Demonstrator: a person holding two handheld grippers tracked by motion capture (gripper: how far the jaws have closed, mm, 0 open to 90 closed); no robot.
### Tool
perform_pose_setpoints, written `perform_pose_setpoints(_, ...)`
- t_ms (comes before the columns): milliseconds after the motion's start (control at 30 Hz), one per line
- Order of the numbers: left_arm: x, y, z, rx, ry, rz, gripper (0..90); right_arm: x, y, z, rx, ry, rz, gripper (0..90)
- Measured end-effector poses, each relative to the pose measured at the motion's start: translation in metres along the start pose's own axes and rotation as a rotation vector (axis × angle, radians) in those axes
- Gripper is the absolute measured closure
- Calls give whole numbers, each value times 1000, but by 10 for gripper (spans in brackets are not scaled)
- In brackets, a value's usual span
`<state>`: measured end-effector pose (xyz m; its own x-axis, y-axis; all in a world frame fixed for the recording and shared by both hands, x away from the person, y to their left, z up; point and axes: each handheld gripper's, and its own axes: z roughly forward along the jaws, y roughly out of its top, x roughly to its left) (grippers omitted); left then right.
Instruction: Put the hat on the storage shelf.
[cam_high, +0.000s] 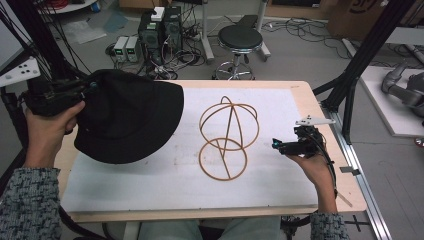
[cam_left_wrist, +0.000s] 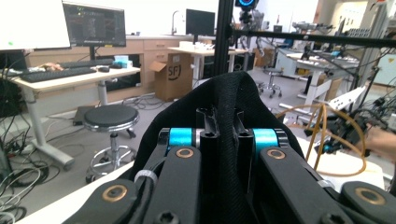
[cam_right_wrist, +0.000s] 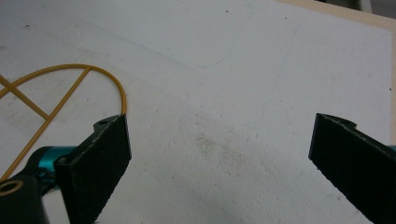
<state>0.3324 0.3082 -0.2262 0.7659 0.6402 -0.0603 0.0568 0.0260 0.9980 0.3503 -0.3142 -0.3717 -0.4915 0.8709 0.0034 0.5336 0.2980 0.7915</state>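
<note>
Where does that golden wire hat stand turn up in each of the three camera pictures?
High view: the golden wire hat stand stands mid-table on the white mat.
Left gripper view: it shows at the right edge, past the black fabric hat.
Right gripper view: its round base lies at the left edge.
Shared landmark: the stand's round wire base ring.

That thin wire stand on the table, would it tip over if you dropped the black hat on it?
Probably, if nudged sideways. The wire stand is only thin hoops and a slim upright post, so it looks light. Its round base ring sits flat on the white mat, which should help. The black hat looks soft, sagging from the left gripper.
</note>
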Motion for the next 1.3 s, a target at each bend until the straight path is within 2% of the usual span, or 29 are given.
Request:
perform_pose_setpoints(300,3,15,2,-76,-67,-49,855,0,0,1,-2,5,1,52)
perform_pose_setpoints(433,2,21,11,-102,-109,-68,856,1,1,1,-3,9,-11,53)
perform_pose_setpoints(467,2,21,11,-102,-109,-68,856,1,1,1,0,9,-6,52)
perform_pose_setpoints(533,0,23,19,-117,-141,-80,856,1,1,1,2,8,-3,52)
perform_pose_setpoints(633,-2,23,24,-116,-155,-78,856,1,1,1,3,9,-3,52)
perform_pose_setpoints(1033,-26,28,70,-123,-270,-73,856,1,1,1,3,11,-3,53)
perform_pose_setpoints(1300,-35,29,91,-103,-300,-73,858,2,1,1,1,14,-5,52)
